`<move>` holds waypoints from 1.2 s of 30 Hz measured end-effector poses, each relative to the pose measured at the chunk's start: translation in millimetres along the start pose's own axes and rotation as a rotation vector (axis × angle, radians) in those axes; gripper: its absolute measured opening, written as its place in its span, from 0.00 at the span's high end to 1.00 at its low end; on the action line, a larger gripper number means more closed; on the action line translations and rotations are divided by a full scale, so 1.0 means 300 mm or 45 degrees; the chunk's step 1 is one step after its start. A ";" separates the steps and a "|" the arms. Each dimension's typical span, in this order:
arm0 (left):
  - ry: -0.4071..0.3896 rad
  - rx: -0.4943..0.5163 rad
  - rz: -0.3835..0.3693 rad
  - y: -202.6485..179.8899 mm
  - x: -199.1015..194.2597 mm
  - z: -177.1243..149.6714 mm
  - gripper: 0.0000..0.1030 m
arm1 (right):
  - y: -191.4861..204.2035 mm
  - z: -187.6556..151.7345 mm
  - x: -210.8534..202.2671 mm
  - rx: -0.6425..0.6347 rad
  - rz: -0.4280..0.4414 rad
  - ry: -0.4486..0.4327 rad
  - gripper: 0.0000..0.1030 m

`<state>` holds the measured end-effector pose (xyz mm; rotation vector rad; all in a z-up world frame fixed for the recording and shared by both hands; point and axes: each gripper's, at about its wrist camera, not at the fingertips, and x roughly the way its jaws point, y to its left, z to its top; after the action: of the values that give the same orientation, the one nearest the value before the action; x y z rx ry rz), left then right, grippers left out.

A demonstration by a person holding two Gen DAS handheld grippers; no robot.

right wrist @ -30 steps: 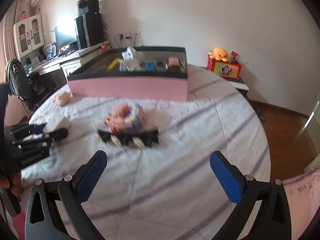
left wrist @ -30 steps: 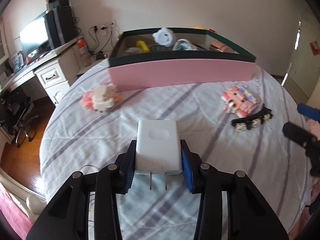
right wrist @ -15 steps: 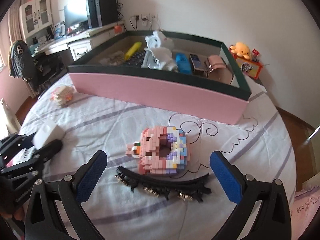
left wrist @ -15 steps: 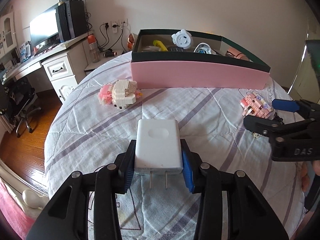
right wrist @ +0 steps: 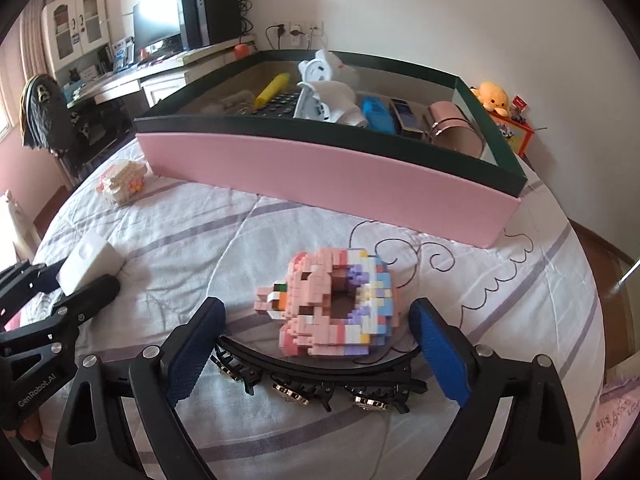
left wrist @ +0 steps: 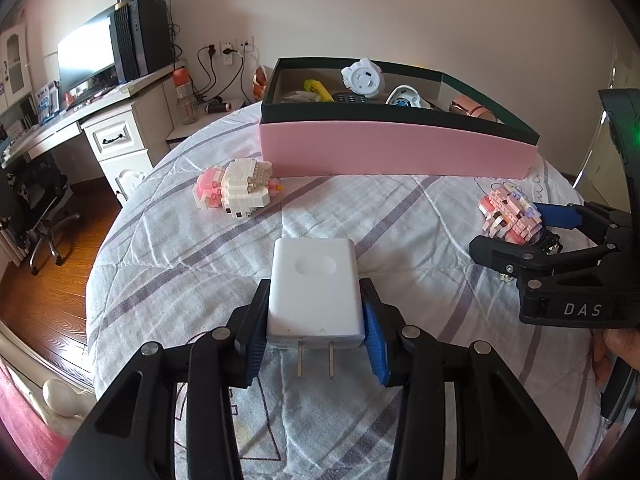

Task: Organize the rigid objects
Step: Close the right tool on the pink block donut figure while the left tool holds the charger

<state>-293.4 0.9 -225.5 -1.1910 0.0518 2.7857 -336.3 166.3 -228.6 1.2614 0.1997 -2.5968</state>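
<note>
Only the right wrist view shows the black hair clip (right wrist: 316, 376) between closing jaws.

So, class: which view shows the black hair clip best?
The right wrist view: the hair clip lies in full between the closing, still open jaws of the right gripper, in front of the brick donut. The left wrist view shows only a sliver, hidden behind the donut and gripper.

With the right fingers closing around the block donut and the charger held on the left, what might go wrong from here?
1. The right gripper is closing with both the block donut and the black hair clip between its fingers; it may catch the clip too.
2. A hard squeeze could break the donut's bricks apart.
3. The left gripper holds the white charger only at its plug end, so it might tilt or slip.
</note>
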 end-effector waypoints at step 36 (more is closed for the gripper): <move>0.017 0.045 -0.055 -0.025 0.006 0.004 0.38 | -0.013 0.044 0.032 -0.029 0.071 0.051 0.34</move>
<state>-294.7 8.6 -225.8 -1.1875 0.0750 2.7282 -352.9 165.4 -228.0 1.2936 0.1976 -2.5168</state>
